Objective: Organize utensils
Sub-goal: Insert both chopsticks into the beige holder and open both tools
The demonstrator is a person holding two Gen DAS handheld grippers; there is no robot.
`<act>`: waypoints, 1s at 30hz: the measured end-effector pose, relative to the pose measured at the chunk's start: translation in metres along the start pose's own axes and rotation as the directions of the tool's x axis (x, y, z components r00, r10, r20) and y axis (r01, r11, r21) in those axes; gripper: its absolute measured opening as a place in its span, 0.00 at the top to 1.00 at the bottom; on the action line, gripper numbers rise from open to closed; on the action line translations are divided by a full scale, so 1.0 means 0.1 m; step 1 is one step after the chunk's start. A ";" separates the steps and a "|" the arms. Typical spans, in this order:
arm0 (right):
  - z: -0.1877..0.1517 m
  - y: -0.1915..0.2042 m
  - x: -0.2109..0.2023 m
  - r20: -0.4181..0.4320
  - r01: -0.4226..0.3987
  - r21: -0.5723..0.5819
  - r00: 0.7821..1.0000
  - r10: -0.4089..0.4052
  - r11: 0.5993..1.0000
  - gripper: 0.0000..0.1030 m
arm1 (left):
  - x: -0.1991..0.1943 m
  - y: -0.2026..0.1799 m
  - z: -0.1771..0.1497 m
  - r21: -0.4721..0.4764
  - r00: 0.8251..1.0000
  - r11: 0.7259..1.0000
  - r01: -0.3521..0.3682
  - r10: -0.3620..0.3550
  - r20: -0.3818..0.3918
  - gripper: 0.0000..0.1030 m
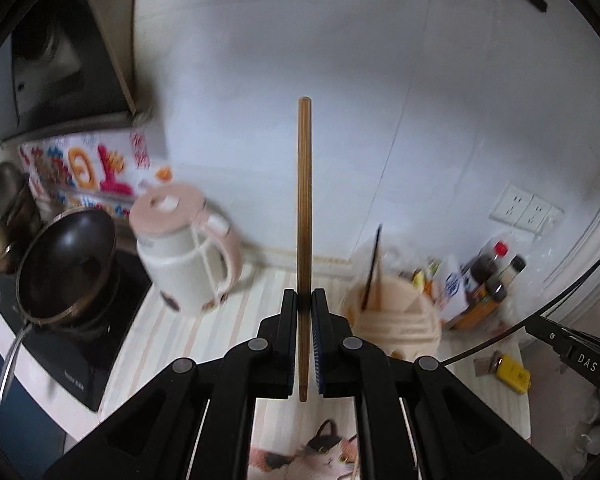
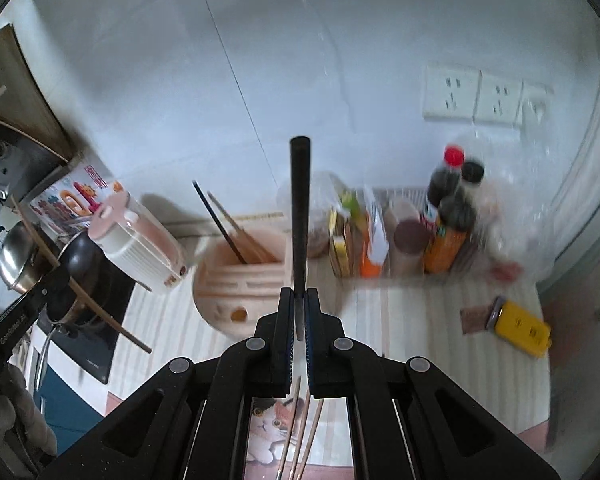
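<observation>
My left gripper (image 1: pixel 304 300) is shut on a brown wooden chopstick (image 1: pixel 304 200) that stands upright between its fingers, left of and above the pink utensil holder (image 1: pixel 396 320). That chopstick and the left gripper (image 2: pixel 40 292) also show at the left of the right wrist view, the chopstick (image 2: pixel 84 284) slanting over the stove. My right gripper (image 2: pixel 299 298) is shut on a black chopstick (image 2: pixel 300 208), upright, just right of the pink holder (image 2: pixel 236 280). The holder has several chopsticks (image 2: pixel 236 228) in it. Several more chopsticks (image 2: pixel 300 432) lie on a cat-print mat below my right gripper.
A pink-and-white kettle (image 1: pixel 188 248) stands left of the holder. A dark wok (image 1: pixel 64 264) sits on an induction stove (image 1: pixel 80 352). Sauce bottles (image 2: pixel 448 216) and packets crowd the back right. A yellow device (image 2: pixel 520 328) lies on the striped counter (image 2: pixel 412 320). Wall sockets (image 2: pixel 484 96) are behind.
</observation>
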State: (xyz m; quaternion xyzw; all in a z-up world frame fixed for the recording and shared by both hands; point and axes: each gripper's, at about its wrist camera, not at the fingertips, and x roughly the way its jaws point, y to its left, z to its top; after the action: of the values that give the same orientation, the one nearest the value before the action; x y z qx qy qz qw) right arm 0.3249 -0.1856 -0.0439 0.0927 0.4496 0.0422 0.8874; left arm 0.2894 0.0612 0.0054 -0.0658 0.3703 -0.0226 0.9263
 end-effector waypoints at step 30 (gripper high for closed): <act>0.84 0.07 0.99 -0.117 -0.030 0.052 0.992 0.036 0.998 0.95 | 1.49 -0.77 0.52 0.029 0.986 0.998 0.049 -0.043 -0.163 0.95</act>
State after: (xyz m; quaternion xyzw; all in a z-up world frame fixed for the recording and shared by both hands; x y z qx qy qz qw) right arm 0.4519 -0.1737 -0.0722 0.1198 0.5007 0.0508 0.8558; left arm 0.4335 -0.0232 -0.0486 -0.0568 0.4426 -0.0554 0.8932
